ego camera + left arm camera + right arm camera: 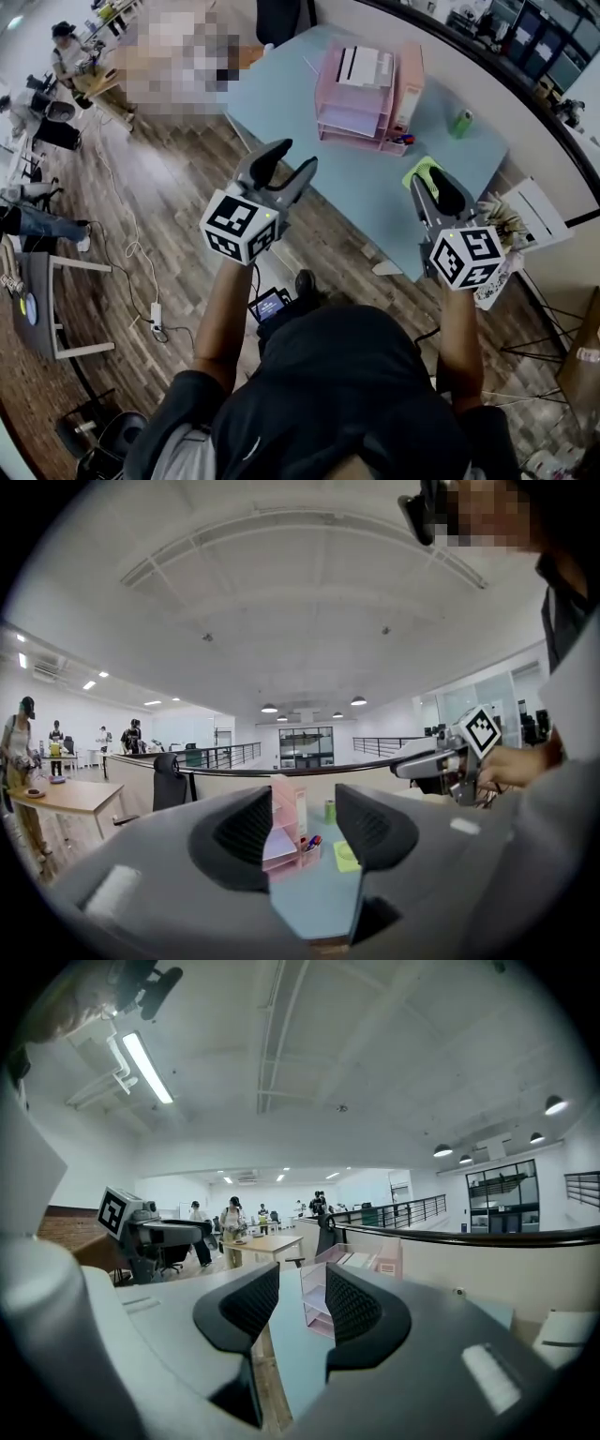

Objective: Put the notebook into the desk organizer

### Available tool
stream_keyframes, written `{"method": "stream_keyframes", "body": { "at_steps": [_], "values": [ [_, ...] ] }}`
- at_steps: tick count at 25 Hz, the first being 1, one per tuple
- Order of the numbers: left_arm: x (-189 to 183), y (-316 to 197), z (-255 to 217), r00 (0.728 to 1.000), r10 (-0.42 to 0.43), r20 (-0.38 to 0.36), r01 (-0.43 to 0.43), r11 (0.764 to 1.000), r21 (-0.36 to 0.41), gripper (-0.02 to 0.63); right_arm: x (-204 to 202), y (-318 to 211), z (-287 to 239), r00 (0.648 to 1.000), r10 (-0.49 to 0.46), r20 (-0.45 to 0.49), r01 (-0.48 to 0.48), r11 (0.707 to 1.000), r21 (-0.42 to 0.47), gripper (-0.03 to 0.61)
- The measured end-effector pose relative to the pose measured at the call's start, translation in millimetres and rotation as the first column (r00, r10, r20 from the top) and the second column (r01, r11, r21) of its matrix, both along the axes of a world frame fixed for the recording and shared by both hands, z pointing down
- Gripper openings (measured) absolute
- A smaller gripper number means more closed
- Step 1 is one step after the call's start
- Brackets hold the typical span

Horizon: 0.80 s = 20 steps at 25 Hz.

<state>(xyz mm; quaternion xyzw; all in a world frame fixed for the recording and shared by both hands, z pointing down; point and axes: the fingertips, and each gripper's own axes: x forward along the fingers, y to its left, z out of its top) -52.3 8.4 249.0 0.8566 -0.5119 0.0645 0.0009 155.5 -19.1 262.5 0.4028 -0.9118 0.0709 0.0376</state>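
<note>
Left gripper [287, 161] is held out over the wood floor [178, 187], short of the near edge of the light-blue table [370, 202]. Its jaws are seen wide apart, with nothing between them. Right gripper [434, 185] is held over the table's near edge, jaws parted by a narrower gap, nothing clamped. Both are pointed roughly level toward the table.

Notebook [419, 171], lime green, is seen lying flat on the table near the front edge. It is partly covered by the right gripper in the head view and shown clearly in the left gripper view [345, 856]. It is not in the organizer and is touched by neither gripper.

Desk organizer [354, 120], pink with stacked trays, is placed farther back on the table, well apart from the notebook. White items are stacked on its top. A small pen holder [401, 142] is set just beside its right front corner. A green can [460, 123] is stood upright further right. Other people are seen at desks in the background.
</note>
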Motion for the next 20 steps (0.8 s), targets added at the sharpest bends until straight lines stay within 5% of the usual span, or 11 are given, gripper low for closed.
{"method": "stream_keyframes", "body": {
  "at_steps": [20],
  "values": [
    [-70.3,-90.7,13.7,0.971,0.237,-0.014,-0.237,0.971,-0.031,0.244,-64.8,-44.8,2.7,0.968,0.248,-0.026,-0.248,0.969,-0.004,0.135]
  ]
}}
